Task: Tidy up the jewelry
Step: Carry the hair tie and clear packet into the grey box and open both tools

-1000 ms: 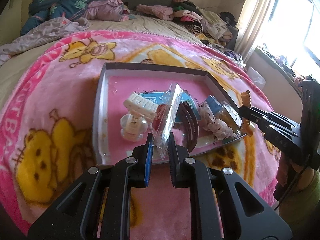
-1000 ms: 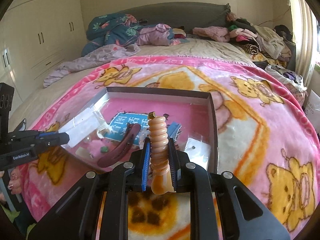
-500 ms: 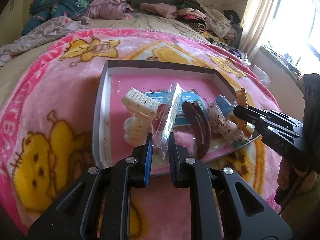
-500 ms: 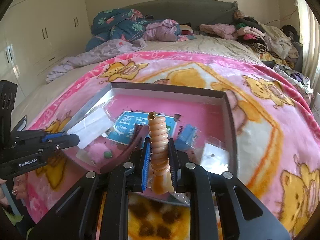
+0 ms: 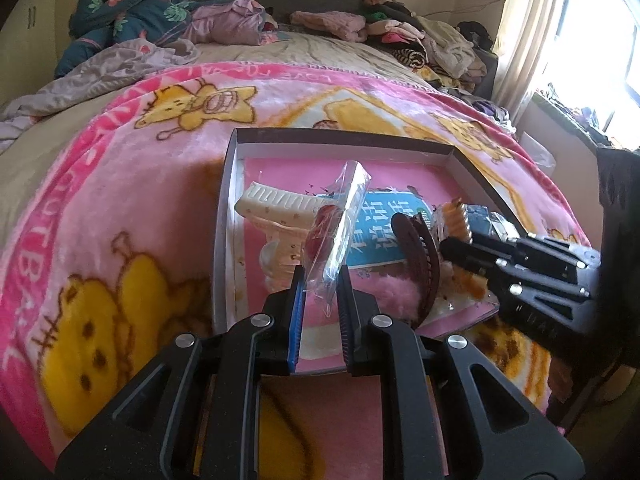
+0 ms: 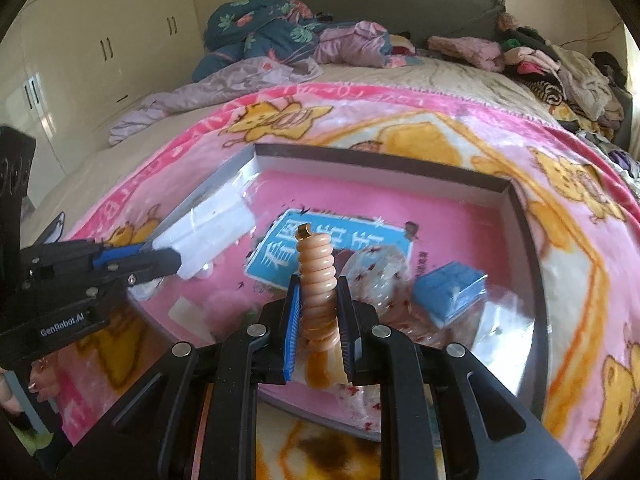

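Observation:
A shallow grey-walled box with a pink floor lies on the pink blanket. My left gripper is shut on a clear plastic packet with something red inside, held over the box's near edge; it also shows in the right wrist view. My right gripper is shut on an orange spiral hair tie, held over the box's near right part; it also shows in the left wrist view. Inside lie a cream claw clip, a brown hair clip, a blue card and a small blue box.
The box rests on a pink cartoon blanket on a bed. Piled clothes and bedding lie at the far end. White cupboards stand at left, a bright window at right.
Both grippers have moved forward over the box, still holding their items. The right gripper with the hair tie now hangs above the box's contents.

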### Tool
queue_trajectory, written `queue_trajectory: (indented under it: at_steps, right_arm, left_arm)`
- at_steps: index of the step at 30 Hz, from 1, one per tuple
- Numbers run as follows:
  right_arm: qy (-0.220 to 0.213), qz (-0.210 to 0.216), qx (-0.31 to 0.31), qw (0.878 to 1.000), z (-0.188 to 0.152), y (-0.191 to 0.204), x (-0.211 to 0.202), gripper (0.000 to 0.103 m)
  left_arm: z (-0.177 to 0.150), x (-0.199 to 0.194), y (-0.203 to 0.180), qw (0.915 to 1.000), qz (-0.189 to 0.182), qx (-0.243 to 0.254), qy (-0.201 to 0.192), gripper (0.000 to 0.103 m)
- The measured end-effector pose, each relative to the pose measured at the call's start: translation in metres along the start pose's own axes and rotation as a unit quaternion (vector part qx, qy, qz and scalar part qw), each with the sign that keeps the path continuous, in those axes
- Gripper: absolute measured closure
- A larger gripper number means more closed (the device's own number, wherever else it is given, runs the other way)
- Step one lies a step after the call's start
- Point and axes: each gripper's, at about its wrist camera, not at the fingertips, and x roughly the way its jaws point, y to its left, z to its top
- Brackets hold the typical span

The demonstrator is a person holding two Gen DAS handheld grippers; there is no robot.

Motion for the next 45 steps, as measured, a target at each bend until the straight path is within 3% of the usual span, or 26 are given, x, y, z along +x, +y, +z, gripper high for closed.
queue_trajectory:
  at_steps: [21, 28, 32, 38, 40, 45]
  right_arm:
    - [0.01, 0.013, 0.012, 1.0, -0.021, 0.004, -0.015, 0.083]
    - [0.007, 0.004, 0.016, 1.0, -0.025, 0.002, -0.024, 0.077]
    - [-0.005, -0.002, 0.019, 1.0, -0.028, 0.001, -0.038, 0.071]
    - [-0.024, -0.012, 0.018, 0.999, -0.033, 0.005, -0.06, 0.054]
    - [-0.033, -0.018, 0.02, 0.999, -0.036, 0.007, -0.07, 0.04]
    - [-0.055, -0.032, 0.02, 0.998, -0.047, 0.014, -0.096, 0.022]
  left_arm:
    - [-0.006, 0.003, -0.002, 0.9999, -0.002, -0.004, 0.015, 0.092]
    - [-0.009, -0.003, 0.0, 0.9998, -0.002, -0.009, 0.015, 0.091]
    - [-0.013, -0.013, 0.0, 0.9999, -0.002, -0.011, 0.008, 0.079]
    - [-0.021, -0.035, -0.001, 0.9998, 0.001, -0.019, -0.006, 0.064]
    - [-0.025, -0.042, -0.001, 0.9997, 0.002, -0.023, -0.012, 0.054]
    - [-0.038, -0.064, -0.001, 0.9989, -0.003, -0.04, -0.023, 0.033]
